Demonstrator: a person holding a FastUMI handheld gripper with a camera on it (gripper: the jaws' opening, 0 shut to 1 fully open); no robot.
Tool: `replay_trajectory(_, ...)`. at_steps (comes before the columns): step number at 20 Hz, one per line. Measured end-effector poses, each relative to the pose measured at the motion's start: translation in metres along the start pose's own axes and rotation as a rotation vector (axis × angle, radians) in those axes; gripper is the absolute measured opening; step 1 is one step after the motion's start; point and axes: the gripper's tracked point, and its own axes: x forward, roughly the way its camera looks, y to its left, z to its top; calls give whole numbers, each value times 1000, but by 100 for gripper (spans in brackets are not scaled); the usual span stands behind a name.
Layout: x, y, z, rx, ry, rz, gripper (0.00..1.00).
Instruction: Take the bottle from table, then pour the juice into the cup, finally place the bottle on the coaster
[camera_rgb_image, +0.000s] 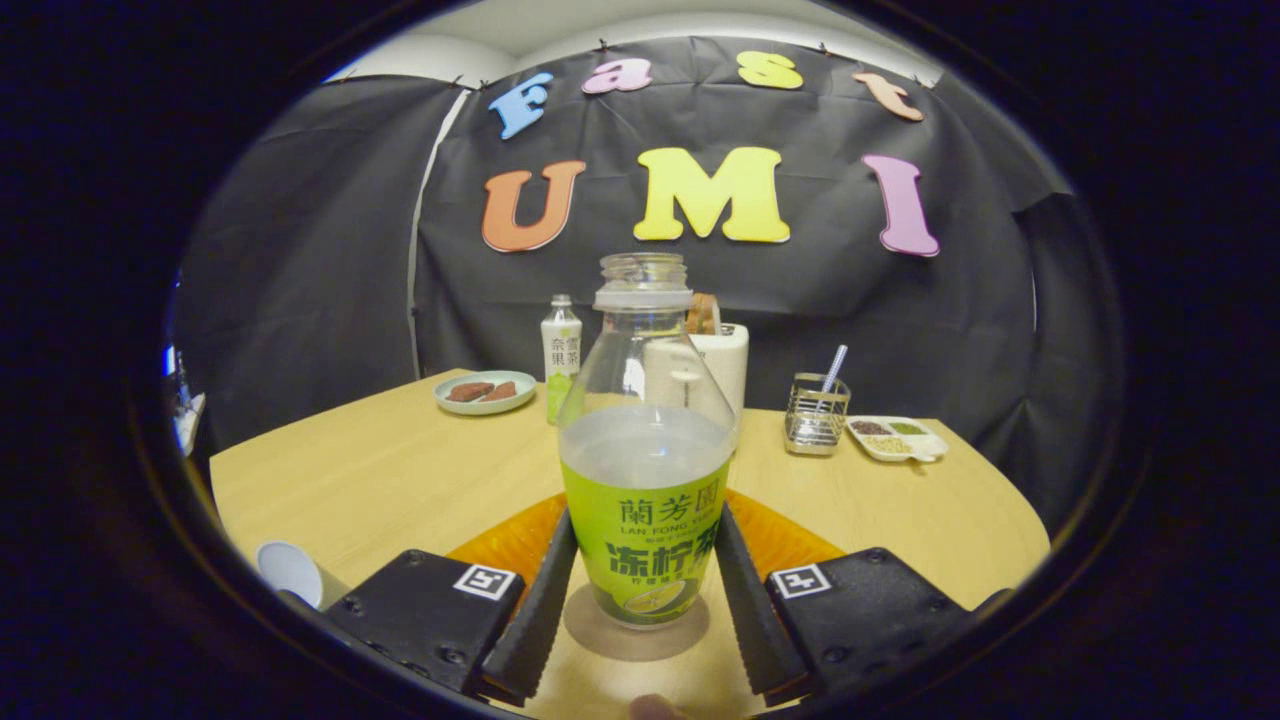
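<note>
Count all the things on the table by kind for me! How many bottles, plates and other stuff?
Bottles: 2, the open one between the tongs on the coaster, and a small one behind.
Plates of food: 2.
Cups: 1.
Wire baskets: 1.
Orange mats: 1.
White holders: 1.
Coasters: 1.
Total: 9.

Gripper-mounted fisheye camera sits low over the counter (380, 480), facing forward between the gripper (640, 600) fingers toward the booth wall.
</note>
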Motion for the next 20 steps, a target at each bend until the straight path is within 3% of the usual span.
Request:
replay_trajectory(10, 4, 0, -11, -10, 9, 6, 83)
replay_trajectory(13, 1, -2, -12, -1, -2, 1, 99)
replay_trajectory(20, -25, -6, 16, 10, -55, -33, 100)
